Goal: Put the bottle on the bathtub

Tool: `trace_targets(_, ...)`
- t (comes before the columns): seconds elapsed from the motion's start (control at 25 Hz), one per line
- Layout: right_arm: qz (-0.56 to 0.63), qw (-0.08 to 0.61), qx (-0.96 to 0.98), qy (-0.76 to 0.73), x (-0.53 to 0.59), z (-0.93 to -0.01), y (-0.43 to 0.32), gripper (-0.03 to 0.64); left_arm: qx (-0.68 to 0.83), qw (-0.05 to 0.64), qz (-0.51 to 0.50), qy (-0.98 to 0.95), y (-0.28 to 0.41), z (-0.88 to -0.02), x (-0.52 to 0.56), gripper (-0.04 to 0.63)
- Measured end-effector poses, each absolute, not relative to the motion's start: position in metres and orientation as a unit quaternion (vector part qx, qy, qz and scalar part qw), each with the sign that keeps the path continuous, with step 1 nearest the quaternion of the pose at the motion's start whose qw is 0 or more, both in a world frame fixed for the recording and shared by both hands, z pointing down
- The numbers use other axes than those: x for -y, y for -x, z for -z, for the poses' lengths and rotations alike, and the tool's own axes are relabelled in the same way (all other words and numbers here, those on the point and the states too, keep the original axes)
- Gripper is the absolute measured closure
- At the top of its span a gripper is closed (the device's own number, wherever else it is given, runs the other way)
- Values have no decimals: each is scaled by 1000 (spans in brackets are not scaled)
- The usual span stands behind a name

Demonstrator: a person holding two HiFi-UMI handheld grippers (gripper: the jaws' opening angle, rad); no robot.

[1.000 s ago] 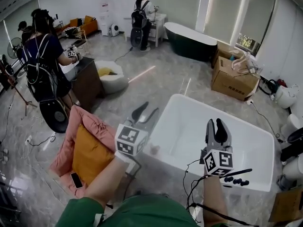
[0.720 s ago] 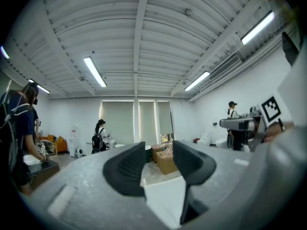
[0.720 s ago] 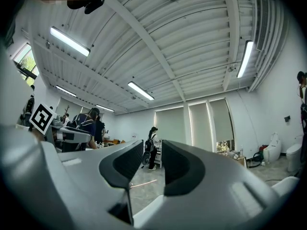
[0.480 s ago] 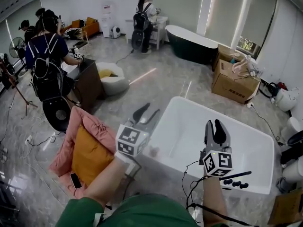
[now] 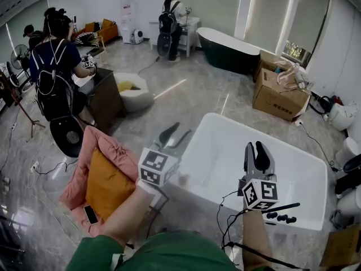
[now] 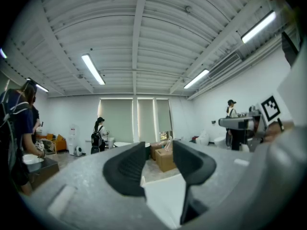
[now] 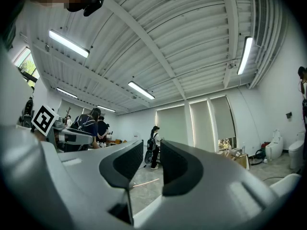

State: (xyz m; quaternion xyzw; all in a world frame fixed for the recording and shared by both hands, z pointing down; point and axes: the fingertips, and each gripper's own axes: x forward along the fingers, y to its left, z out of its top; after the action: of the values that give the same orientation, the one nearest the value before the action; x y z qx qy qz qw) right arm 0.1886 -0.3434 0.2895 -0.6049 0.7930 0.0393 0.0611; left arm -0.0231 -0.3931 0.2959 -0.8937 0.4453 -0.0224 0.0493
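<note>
Left gripper (image 5: 174, 135) sits at the left edge of the white bathtub (image 5: 221, 151) and right gripper (image 5: 258, 153) over its near rim. Both jaws are pretty much closed, nothing in them. Can't tell where the bottle is.

A large open test or demo hall, not a home — bathroom fixtures stand loose on a polished grey floor (image 5: 192, 92): a white bathtub (image 5: 255, 119), a dark freestanding tub (image 5: 227, 47) and toilets (image 5: 342, 116) by the wall. Cardboard boxes (image 5: 276, 97), trailing cables (image 5: 317, 144) and an orange sofa (image 5: 105, 31) sit about. People with backpacks (image 5: 53, 75) stand at separate tables, and strip lights (image 6: 93, 69) run along a ribbed industrial ceiling (image 6: 144, 37).
</note>
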Motion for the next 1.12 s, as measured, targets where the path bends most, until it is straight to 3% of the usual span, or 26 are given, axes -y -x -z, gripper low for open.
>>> trace_targets(1.12, -39, 60, -801, 595, 342, -296, -214, 509, -453, 44, 33, 890, 0, -308, 389, 417)
